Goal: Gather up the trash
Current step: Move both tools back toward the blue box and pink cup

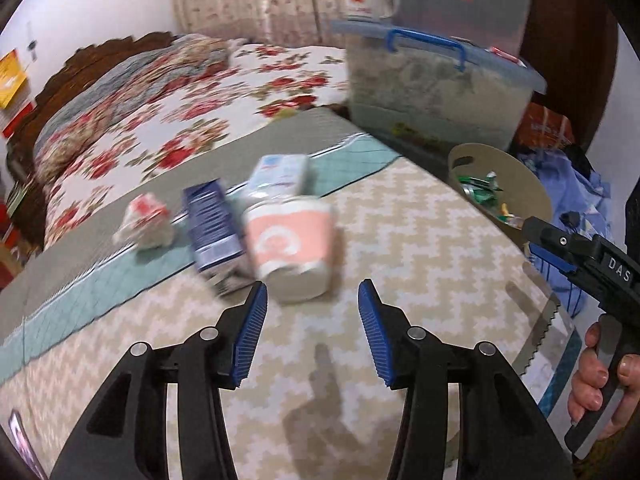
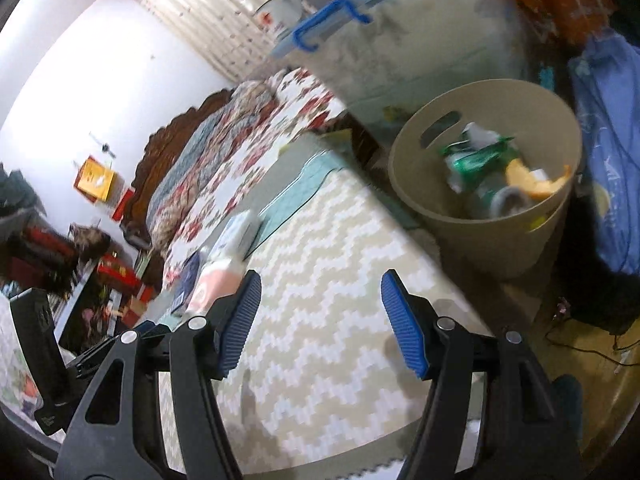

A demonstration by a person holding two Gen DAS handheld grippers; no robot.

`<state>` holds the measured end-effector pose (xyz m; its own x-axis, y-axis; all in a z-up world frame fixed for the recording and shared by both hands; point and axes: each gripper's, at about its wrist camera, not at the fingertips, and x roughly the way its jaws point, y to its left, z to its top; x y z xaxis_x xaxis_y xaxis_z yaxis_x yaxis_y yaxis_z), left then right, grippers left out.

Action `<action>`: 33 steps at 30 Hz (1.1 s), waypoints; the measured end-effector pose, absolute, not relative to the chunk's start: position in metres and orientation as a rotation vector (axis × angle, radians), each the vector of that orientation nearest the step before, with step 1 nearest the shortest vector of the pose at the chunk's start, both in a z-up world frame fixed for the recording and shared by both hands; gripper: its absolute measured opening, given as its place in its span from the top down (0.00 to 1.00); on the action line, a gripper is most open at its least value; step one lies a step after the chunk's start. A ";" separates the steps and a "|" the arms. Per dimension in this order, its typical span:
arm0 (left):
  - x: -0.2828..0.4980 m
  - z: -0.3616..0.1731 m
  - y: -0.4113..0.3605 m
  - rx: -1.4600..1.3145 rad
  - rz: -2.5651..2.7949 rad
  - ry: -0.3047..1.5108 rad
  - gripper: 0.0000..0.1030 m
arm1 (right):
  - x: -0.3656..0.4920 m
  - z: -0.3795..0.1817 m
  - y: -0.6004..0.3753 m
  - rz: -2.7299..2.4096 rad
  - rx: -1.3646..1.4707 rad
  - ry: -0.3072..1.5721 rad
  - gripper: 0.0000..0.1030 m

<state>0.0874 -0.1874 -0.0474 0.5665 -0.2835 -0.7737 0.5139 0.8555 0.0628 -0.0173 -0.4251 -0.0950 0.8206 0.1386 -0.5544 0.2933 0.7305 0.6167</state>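
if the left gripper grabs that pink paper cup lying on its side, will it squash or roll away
The pink paper cup looks thin-walled and empty, so it is probably light and likely to crush under a firm squeeze. Lying on its side, a nudge from the open left gripper could roll it.

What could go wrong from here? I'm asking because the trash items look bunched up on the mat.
1. The pink cup lies on its side touching the blue box, so the open left hand-held gripper may nudge the box or roll the cup.
2. The beige bin sits beyond the mat's edge, so a short drop could miss it.
3. The views are motion-blurred, so aiming is uncertain.
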 end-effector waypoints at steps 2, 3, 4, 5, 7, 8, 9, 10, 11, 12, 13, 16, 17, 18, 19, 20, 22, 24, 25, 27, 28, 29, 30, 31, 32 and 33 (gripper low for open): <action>0.088 -0.047 -0.175 0.279 -0.460 0.850 0.56 | -0.014 -0.092 -0.412 -0.076 0.742 0.630 0.37; 0.089 -0.047 -0.167 0.268 -0.444 0.850 0.56 | -0.012 -0.091 -0.408 -0.070 0.735 0.635 0.37; 0.090 -0.047 -0.162 0.263 -0.436 0.850 0.56 | -0.010 -0.089 -0.401 -0.059 0.723 0.643 0.37; 0.091 -0.048 -0.157 0.259 -0.426 0.849 0.56 | -0.008 -0.088 -0.396 -0.053 0.716 0.648 0.37; 0.092 -0.050 -0.141 0.243 -0.406 0.851 0.54 | -0.004 -0.085 -0.387 -0.038 0.699 0.660 0.37; 0.093 -0.052 -0.135 0.234 -0.399 0.854 0.54 | -0.001 -0.083 -0.382 -0.027 0.687 0.667 0.37; 0.095 -0.055 -0.125 0.221 -0.389 0.859 0.54 | 0.003 -0.080 -0.375 -0.014 0.671 0.675 0.37; 0.098 -0.059 -0.114 0.208 -0.371 0.867 0.54 | 0.008 -0.077 -0.369 0.000 0.653 0.681 0.37; 0.101 -0.061 -0.106 0.197 -0.356 0.874 0.54 | 0.012 -0.074 -0.365 0.010 0.637 0.685 0.37; 0.105 -0.065 -0.093 0.176 -0.335 0.885 0.54 | 0.020 -0.068 -0.356 0.032 0.604 0.691 0.37; 0.109 -0.068 -0.080 0.154 -0.315 0.896 0.54 | 0.025 -0.064 -0.351 0.047 0.584 0.694 0.37; 0.119 -0.074 -0.041 0.087 -0.258 0.915 0.54 | 0.054 -0.049 -0.324 0.126 0.509 0.711 0.37; 0.121 -0.074 -0.031 0.070 -0.243 0.915 0.54 | 0.067 -0.044 -0.314 0.149 0.484 0.719 0.37; 0.122 -0.074 -0.019 0.053 -0.225 0.912 0.54 | 0.079 -0.040 -0.307 0.165 0.462 0.726 0.37; 0.123 -0.074 -0.010 0.039 -0.212 0.908 0.54 | 0.095 -0.037 -0.296 0.186 0.435 0.738 0.37; 0.124 -0.073 -0.003 0.028 -0.203 0.907 0.54 | 0.113 -0.036 -0.286 0.206 0.413 0.755 0.37; 0.127 -0.073 0.012 0.006 -0.183 0.905 0.54 | 0.150 -0.036 -0.265 0.247 0.380 0.800 0.37; 0.130 -0.075 0.022 -0.011 -0.168 0.908 0.54 | 0.194 -0.039 -0.240 0.284 0.349 0.863 0.37; 0.130 -0.076 0.026 -0.017 -0.159 0.911 0.54 | 0.212 -0.041 -0.227 0.290 0.330 0.886 0.37; 0.132 -0.079 0.032 -0.024 -0.145 0.918 0.54 | 0.246 -0.046 -0.204 0.297 0.286 0.922 0.37; 0.133 -0.080 0.035 -0.021 -0.137 0.919 0.54 | 0.260 -0.049 -0.194 0.297 0.268 0.939 0.37; 0.133 -0.080 0.037 -0.017 -0.128 0.919 0.54 | 0.269 -0.051 -0.188 0.293 0.255 0.948 0.37; 0.133 -0.081 0.040 -0.014 -0.118 0.919 0.54 | 0.280 -0.054 -0.180 0.287 0.238 0.957 0.37; 0.133 -0.082 0.044 -0.014 -0.108 0.920 0.54 | 0.291 -0.058 -0.172 0.279 0.219 0.971 0.37; 0.135 -0.083 0.045 -0.015 -0.102 0.921 0.54 | 0.301 -0.063 -0.166 0.275 0.214 0.989 0.37; 0.136 -0.084 0.050 -0.018 -0.090 0.923 0.54 | 0.307 -0.067 -0.163 0.275 0.218 1.006 0.37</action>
<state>0.1358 0.0496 -0.0842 0.6001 -0.0851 -0.7954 0.0693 0.9961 -0.0543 0.3071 -0.1632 -0.0670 0.5058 0.3255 -0.7989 -0.1263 0.9441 0.3047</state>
